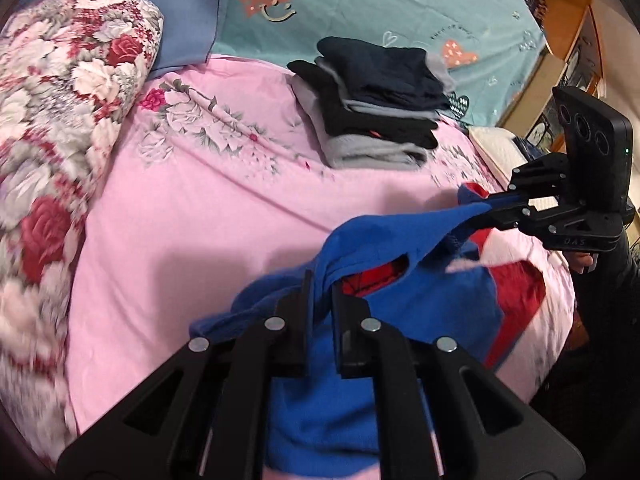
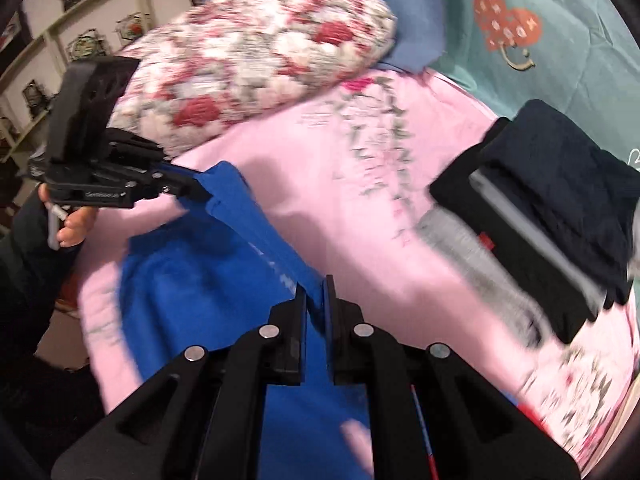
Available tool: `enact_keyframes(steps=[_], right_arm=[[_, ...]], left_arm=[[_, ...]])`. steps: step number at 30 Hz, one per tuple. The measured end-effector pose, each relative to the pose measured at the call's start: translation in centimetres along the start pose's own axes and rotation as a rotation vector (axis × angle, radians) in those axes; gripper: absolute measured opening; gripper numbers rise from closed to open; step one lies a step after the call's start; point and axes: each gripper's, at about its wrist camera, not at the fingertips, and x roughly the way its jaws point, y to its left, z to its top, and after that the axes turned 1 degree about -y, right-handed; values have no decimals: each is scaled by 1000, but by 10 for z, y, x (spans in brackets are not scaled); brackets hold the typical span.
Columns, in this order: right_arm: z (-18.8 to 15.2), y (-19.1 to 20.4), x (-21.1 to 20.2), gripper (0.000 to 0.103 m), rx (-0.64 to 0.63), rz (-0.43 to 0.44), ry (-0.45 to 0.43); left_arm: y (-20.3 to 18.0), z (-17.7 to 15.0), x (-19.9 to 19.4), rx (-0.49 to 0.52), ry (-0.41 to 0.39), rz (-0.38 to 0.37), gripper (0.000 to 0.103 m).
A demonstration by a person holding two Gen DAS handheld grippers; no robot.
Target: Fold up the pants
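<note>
Currently we hold the blue pants point(image 1: 400, 280) by one edge above the pink sheet point(image 1: 192, 224): left gripper point(image 1: 322, 292) and right gripper point(image 2: 316, 296) each clenched on fabric. Bare sheet lies between the pants, the floral pillow point(image 1: 68, 92) and the stack of folded clothes point(image 1: 376, 108).

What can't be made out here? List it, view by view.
- Left wrist view: the lower part of the blue pants is hidden behind the left gripper.
- Right wrist view: the folded clothes stack is motion-blurred and cut by the right edge.
- Both views: the bed's pink sheet is cut off by the fisheye rim.
</note>
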Motion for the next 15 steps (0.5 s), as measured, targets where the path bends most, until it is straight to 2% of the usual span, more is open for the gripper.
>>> enact_keyframes(steps=[3,7,10,12,15], right_arm=[[-26,40,-11,7,-20,23,4],[-61,83,-9,7,-20,65,17],[-79,108,2,7,-49,50,25],[-88,118,13,7,-44,57,45],[-99,125,32,7,-26,42,73]], left_arm=[[-13,-36,-20,7,7,14,8],[-14,-73,-26,-18,30,38,8],[-7,-89,-22,-54,40,33,8],[-4,-98,-18,-76,55,42,12],[0,-112,-21,-142,52,9,16]])
